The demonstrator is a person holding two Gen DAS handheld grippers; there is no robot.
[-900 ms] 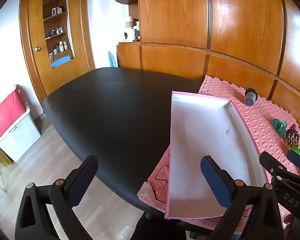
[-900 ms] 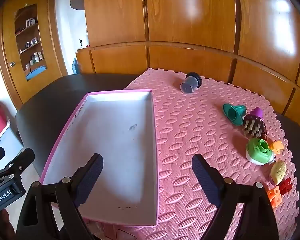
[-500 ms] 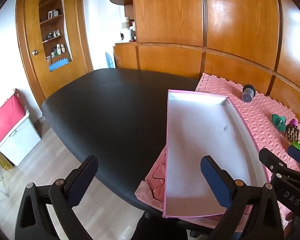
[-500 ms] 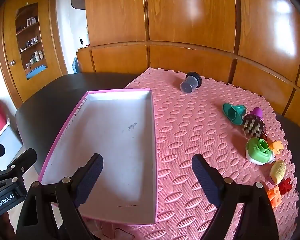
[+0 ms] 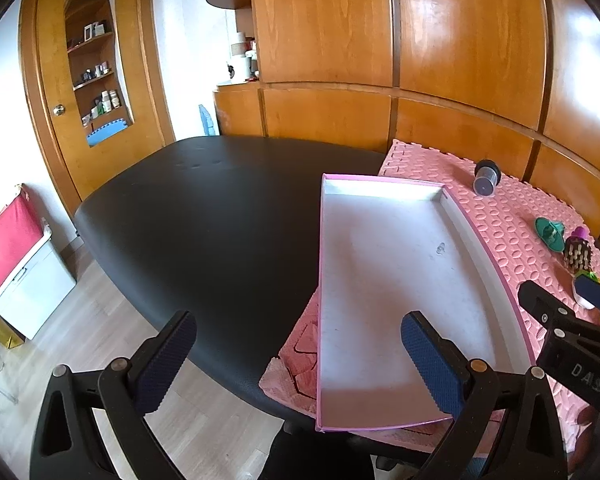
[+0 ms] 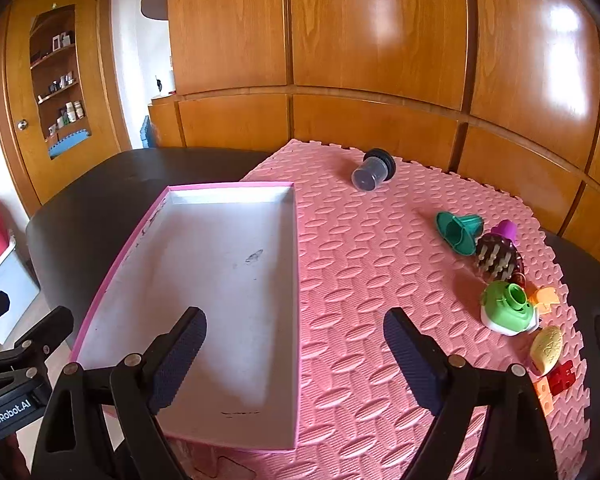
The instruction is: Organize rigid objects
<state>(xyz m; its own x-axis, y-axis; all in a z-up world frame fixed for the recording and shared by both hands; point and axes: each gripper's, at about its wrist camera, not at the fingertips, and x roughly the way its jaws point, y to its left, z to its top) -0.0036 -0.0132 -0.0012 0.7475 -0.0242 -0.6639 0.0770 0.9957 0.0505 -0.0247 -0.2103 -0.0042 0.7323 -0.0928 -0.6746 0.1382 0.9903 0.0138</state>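
A shallow pink-edged white tray (image 6: 292,240) (image 5: 480,236) lies empty on the pink foam mat (image 6: 380,280). Along the mat's right side sit small toys: a teal funnel (image 6: 458,232) (image 5: 550,232), a dark spiky brush (image 6: 498,256) (image 5: 577,254) with a purple piece behind, a green and white cap (image 6: 508,308), a yellow piece (image 6: 546,348), and red and orange bricks (image 6: 556,380). A grey jar with a black lid (image 6: 372,174) (image 5: 486,180) lies on its side at the back. My right gripper (image 6: 296,344) hovers open over the tray's near right edge. My left gripper (image 5: 296,352) hangs open over the table's front edge, left of the tray.
The black oval table (image 5: 200,208) carries the mat; floor (image 5: 100,312) lies below its near left edge. Wooden cabinets (image 6: 380,60) form the wall behind. A wooden door with shelves (image 5: 96,80) stands at the far left, and a red-topped box (image 5: 8,248) sits on the floor.
The left wrist view has drifted a little, so the tray and toys sit slightly further left and higher. The right wrist view is almost unchanged. Both grippers stay open and empty.
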